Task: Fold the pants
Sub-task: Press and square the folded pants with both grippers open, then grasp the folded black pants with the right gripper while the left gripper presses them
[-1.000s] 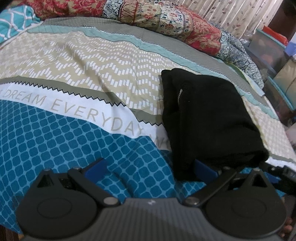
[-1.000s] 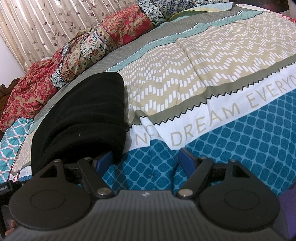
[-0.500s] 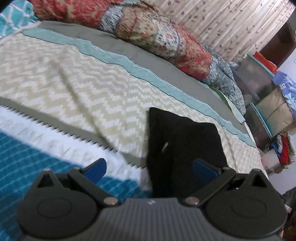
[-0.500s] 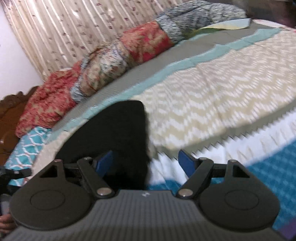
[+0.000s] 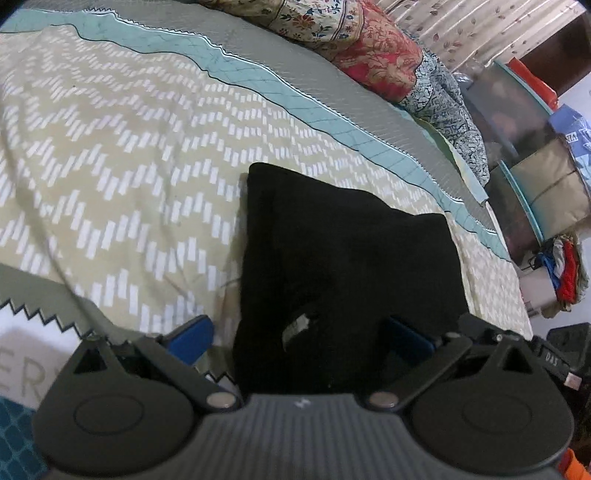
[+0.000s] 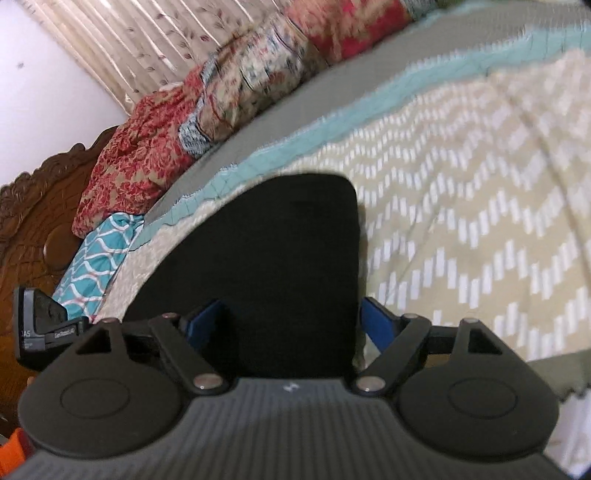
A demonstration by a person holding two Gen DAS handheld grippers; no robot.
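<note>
Seen from the left wrist camera, going left to right: patterned bedspread (image 5: pixel 122 177) in beige and white zigzag, with a teal band and a grey band running toward the far edge; near the bottom left, a white strip with grey lettering and a patch of blue lattice print. Left gripper (image 5: pixel 295 338) spread wide, blue fingertips (image 5: pixel 190 338) well apart, nothing clamped between them. Folded black pants (image 5: pixel 332 251) lying flat on the beige zigzag part of the bedspread, near end reaching in between the open jaws, a small pale tag showing on the fabric there; whether either fingertip touches the cloth, cannot tell. Farther right, a floral quilt (image 5: pixel 376 55) bunched along the far side of the bed, then a curtain (image 5: pixel 454 22), storage boxes (image 5: pixel 517 110) and a pile of clothes (image 5: pixel 565 266) past the bed's edge. Seen from the right wrist camera, again left to right: carved wooden headboard (image 6: pixel 33 206), the other gripper's black body at the left edge, floral quilt (image 6: pixel 236 96) under a curtain (image 6: pixel 140 40). Right gripper (image 6: pixel 291 321) also wide open, gripping nothing, black pants (image 6: pixel 280 251) filling the gap between its blue fingertips (image 6: pixel 376 321). Bedspread (image 6: pixel 480 206) stretching away to the right, somewhat blurred.
</note>
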